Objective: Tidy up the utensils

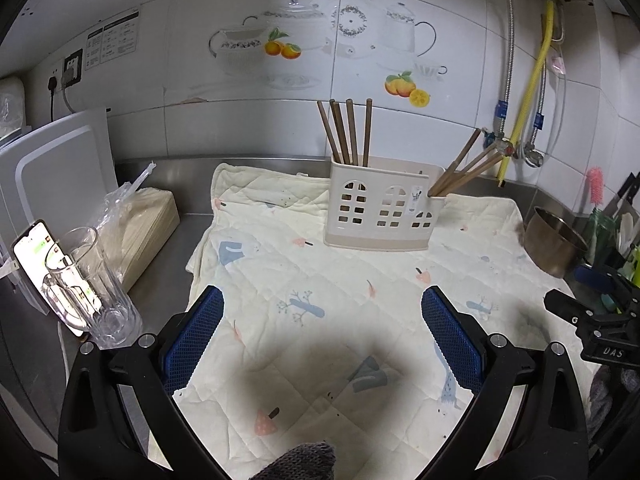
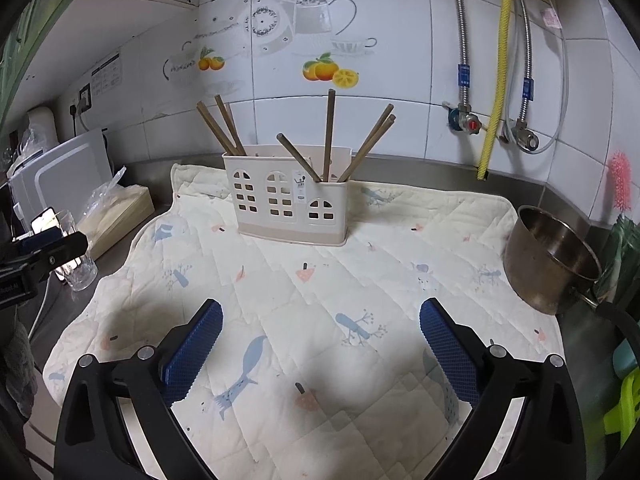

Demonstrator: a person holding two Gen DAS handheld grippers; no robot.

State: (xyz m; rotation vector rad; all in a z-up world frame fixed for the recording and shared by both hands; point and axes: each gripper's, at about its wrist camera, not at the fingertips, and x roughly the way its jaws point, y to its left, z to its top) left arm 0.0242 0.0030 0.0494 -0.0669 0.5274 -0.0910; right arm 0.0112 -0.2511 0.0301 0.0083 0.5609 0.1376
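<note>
- Both grippers hang over the quilted mat (image 2: pixel 400 248): left gripper (image 1: pixel 322 320) and right gripper (image 2: pixel 320 334) each have jaws spread wide, holding nothing.
- Utensil holder (image 2: pixel 286 208) stands upright at the mat's far edge, straight ahead of both grippers and well apart from them.
- Brown chopsticks (image 2: pixel 330 136) stand in it, long axes roughly vertical, leaning outward left and right.
- Neither gripper looks clearly nearer.
- No utensil lies loose on the mat, so the task looks about done.

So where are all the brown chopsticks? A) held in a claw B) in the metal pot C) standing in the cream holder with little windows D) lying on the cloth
C: the brown wooden chopsticks all stand in the cream plastic holder with window cut-outs, and none lie on the quilted cloth.
</note>
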